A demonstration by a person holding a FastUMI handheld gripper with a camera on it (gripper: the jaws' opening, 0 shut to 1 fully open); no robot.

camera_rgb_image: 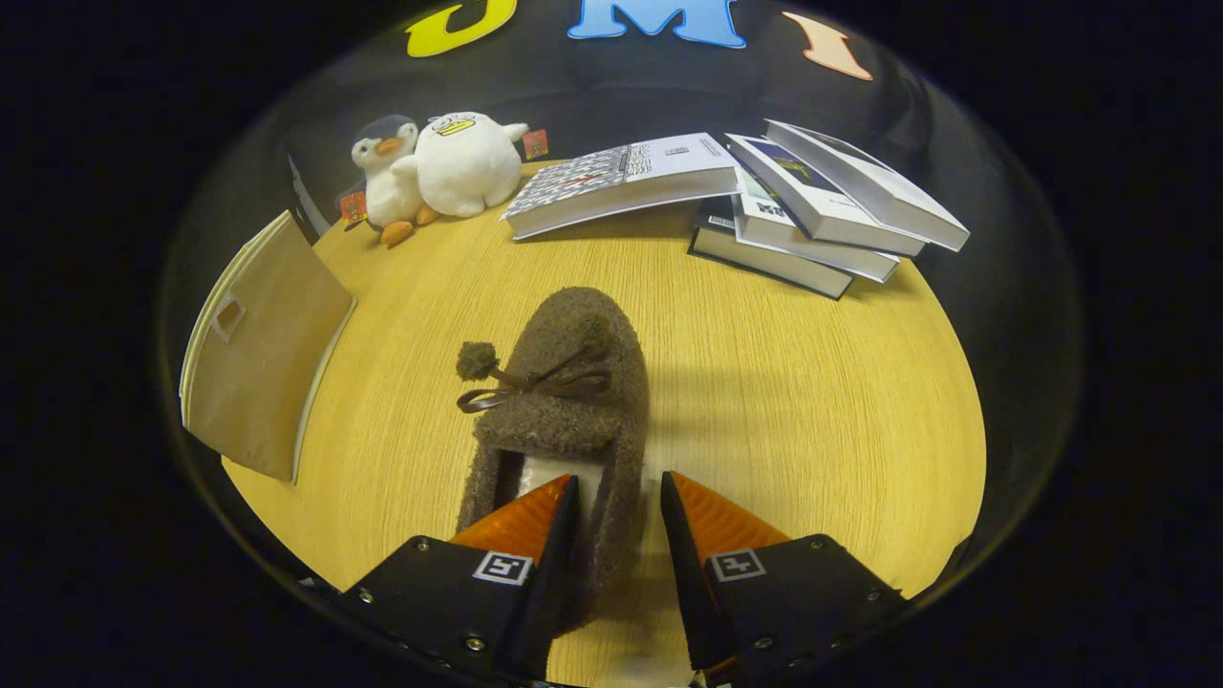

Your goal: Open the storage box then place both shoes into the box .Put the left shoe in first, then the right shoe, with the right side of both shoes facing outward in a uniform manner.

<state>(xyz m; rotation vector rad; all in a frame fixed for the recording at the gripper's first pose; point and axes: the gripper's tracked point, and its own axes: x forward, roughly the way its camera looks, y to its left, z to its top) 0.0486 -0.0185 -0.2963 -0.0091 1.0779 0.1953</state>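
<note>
Slipper [564, 401] lies lengthwise on worktop [812, 382], toe pointing away from tongs [619, 506], heel nearest. Tongs straddle its right heel wall, left finger inside; contact unclear.

Gripper [619, 497]: two wedge-shaped fingers [521, 521] with ribbed faces.
Mounts: black angular blocks behind each finger.
Markings: one square black-and-white tag on each block.
Fasteners: small silver screws along block edges.

The gripper [619, 487] points forward and slightly down, fingers apparently parted a little.
</note>
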